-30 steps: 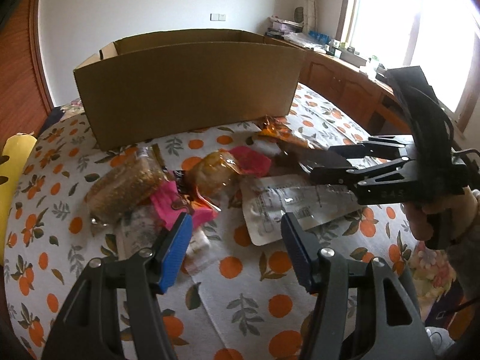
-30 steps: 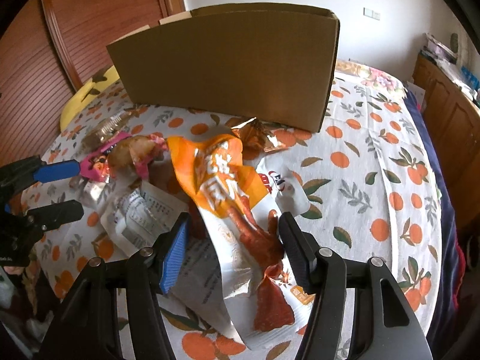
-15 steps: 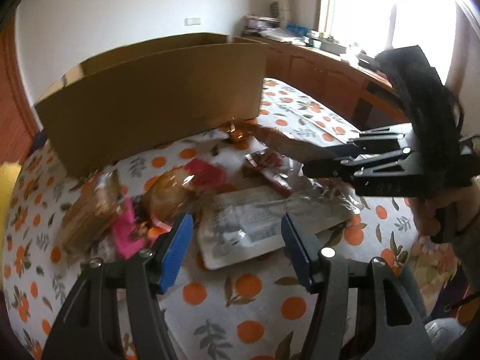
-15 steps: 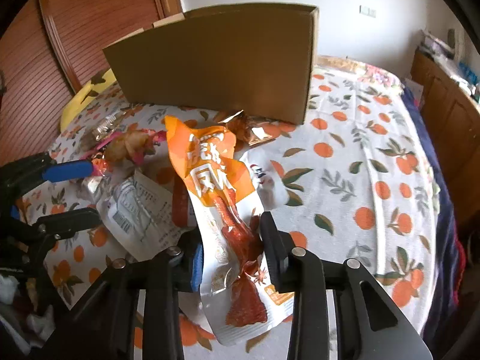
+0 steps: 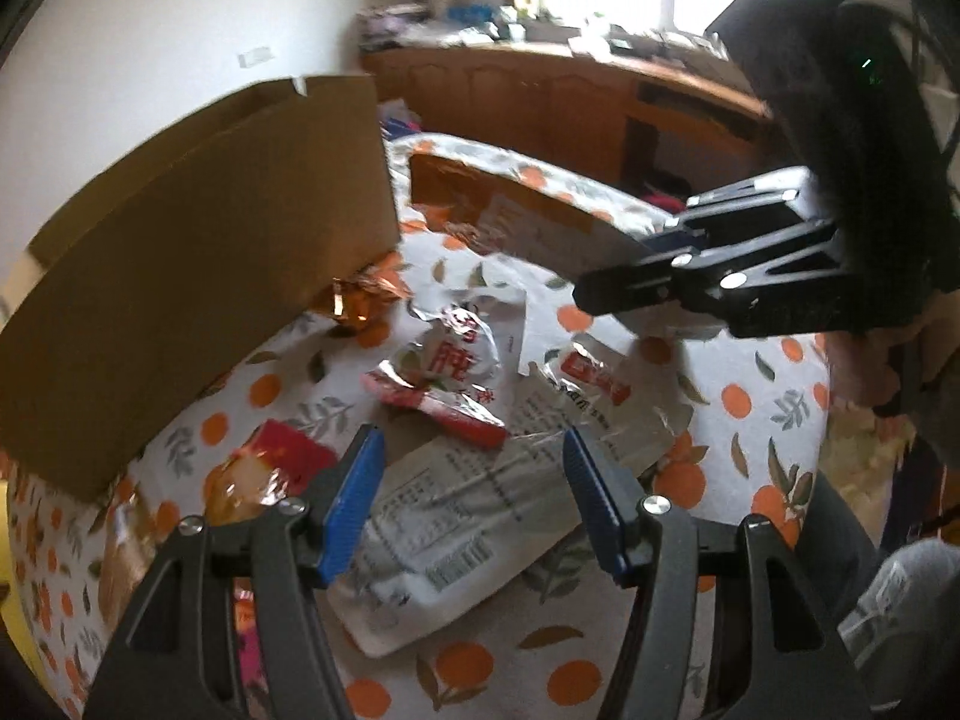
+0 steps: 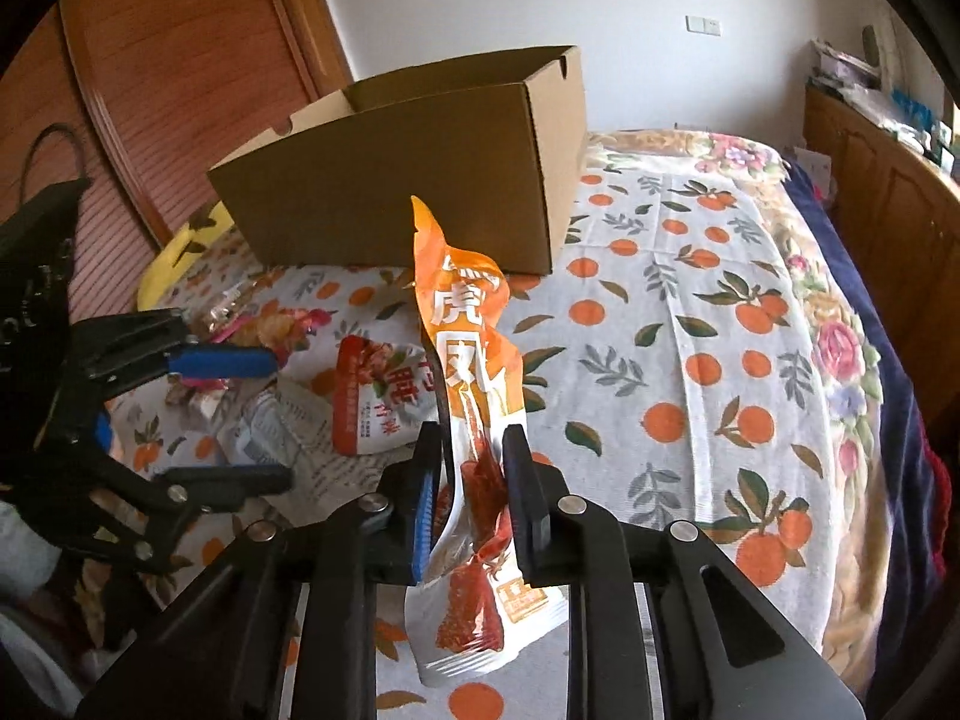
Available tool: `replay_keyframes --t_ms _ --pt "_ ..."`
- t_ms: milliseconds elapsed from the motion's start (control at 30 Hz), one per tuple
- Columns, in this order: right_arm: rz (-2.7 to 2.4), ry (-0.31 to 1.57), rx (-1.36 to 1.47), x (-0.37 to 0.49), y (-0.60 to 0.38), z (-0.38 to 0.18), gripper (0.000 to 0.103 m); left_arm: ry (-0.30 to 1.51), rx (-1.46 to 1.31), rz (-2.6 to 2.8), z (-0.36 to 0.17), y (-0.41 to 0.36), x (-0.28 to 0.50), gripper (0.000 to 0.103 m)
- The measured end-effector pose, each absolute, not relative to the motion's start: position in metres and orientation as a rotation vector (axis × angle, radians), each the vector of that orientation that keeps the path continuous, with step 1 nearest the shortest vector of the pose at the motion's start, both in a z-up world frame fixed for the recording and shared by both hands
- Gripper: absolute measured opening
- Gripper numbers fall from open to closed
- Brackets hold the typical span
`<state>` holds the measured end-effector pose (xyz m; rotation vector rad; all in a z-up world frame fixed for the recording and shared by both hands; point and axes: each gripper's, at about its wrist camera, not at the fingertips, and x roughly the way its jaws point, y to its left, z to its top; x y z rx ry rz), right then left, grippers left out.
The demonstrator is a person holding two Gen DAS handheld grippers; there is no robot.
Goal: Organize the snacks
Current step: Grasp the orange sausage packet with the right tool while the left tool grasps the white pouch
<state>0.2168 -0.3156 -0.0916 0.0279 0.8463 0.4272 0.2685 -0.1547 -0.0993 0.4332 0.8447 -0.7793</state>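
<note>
While its jaws close on the orange snack packet [image 6: 465,372], the right gripper [image 6: 468,498] holds it upright, lifted off the bedspread [image 6: 690,372], near the cardboard box [image 6: 420,180]. Left gripper [image 5: 474,504] hangs half open over a white pouch [image 5: 444,534].

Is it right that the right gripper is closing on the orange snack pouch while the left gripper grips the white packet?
Not quite. The left gripper holds nothing: in the left wrist view its jaws stand open above the white packet. The right gripper is indeed closing on the orange snack pouch.
</note>
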Motion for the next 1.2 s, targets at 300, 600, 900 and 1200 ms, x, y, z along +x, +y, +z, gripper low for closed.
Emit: replay_keyframes --t_ms 300,600,900,1200 --pt "0.438 0.843 0.048 0.215 -0.32 -0.093 0.019 1.037 0.45 -0.876 -0.11 -0.157 0.28 0.068" --pt "0.423 0.843 0.042 0.212 -0.321 -0.093 0.019 1.006 0.616 -0.871 -0.113 -0.166 0.24 0.073" --pt "0.41 0.838 0.046 0.206 -0.325 -0.089 0.017 1.0 0.625 -0.864 -0.113 -0.19 0.227 0.077" --pt "0.415 0.85 0.019 0.206 -0.321 -0.09 0.012 0.985 0.635 -0.855 -0.109 -0.198 0.21 0.048"
